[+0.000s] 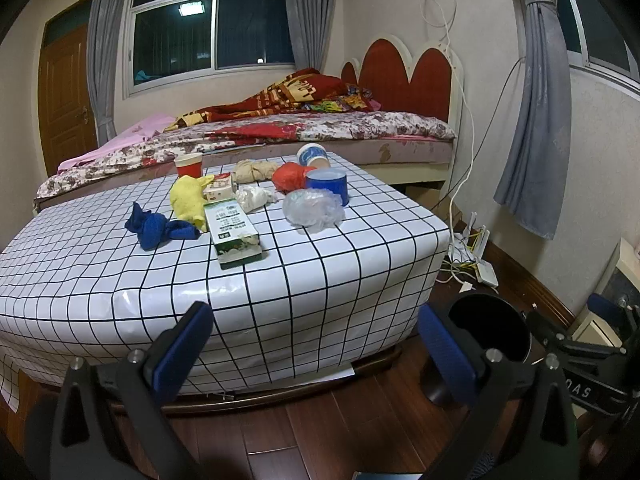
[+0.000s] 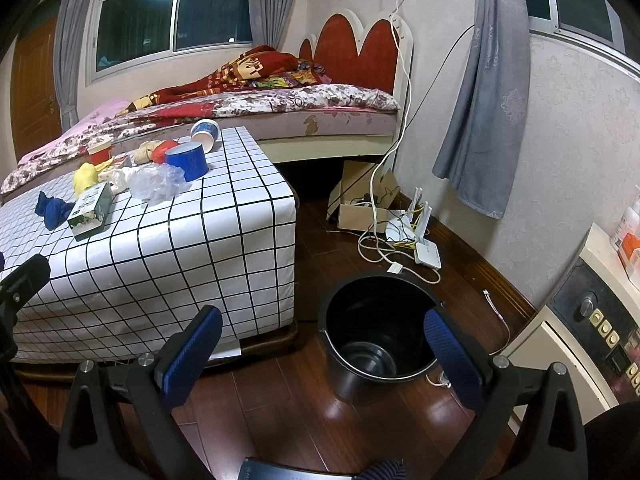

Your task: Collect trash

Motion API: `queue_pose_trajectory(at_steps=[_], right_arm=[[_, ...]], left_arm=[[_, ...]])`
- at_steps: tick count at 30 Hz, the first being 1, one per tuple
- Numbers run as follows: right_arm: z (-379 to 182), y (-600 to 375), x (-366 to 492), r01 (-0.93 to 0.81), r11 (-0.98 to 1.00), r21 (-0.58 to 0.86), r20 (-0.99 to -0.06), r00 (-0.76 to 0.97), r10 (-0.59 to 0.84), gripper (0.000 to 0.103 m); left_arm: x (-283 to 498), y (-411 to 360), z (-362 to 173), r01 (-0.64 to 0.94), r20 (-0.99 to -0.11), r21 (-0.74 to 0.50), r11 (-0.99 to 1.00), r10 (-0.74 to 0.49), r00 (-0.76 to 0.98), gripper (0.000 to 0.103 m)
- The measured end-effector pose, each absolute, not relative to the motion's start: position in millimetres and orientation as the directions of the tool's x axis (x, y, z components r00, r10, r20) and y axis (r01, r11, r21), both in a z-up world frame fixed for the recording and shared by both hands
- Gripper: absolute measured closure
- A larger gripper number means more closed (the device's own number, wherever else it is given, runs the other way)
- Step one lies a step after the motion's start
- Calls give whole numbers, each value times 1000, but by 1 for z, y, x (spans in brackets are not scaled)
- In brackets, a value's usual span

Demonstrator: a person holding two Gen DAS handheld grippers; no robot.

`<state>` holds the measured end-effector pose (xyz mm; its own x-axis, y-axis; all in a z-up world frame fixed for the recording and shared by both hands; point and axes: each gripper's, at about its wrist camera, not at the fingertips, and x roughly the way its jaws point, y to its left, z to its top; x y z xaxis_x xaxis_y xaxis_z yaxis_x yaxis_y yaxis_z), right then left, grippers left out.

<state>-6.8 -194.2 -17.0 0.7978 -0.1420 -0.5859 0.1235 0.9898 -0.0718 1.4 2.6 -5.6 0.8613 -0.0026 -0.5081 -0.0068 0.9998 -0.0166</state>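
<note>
We are holding left gripper and right gripper wide apart, both empty, short of checked table. Trash sitting mid-table: green carton, crinkly clear plastic, blue rag, yellow wad. Black bucket waiting on floor beside table. Risks we are judging: glossy cloth letting carton slide; limp plastic slipping from pads; blue tub getting knocked.

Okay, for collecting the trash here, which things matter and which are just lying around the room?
Part of the job: black bucket, green carton, clear plastic wrap, white crumpled paper, red bag, red paper cup, tipped blue-and-white cup.

Just lying about: bed, router, cardboard box, curtain.
</note>
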Motion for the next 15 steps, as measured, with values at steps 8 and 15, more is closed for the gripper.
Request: queue_pose_trajectory(at_steps=[8, 15], right_arm=[[-17, -195, -6, 125, 990, -71, -584, 799, -143, 1], [-17, -194, -6, 123, 990, -73, -585, 799, -142, 1]], left_arm=[[0, 3, -9, -9, -514, -14, 1000, 0, 858, 0], [-1, 4, -11, -9, -515, -16, 1000, 0, 857, 0]])
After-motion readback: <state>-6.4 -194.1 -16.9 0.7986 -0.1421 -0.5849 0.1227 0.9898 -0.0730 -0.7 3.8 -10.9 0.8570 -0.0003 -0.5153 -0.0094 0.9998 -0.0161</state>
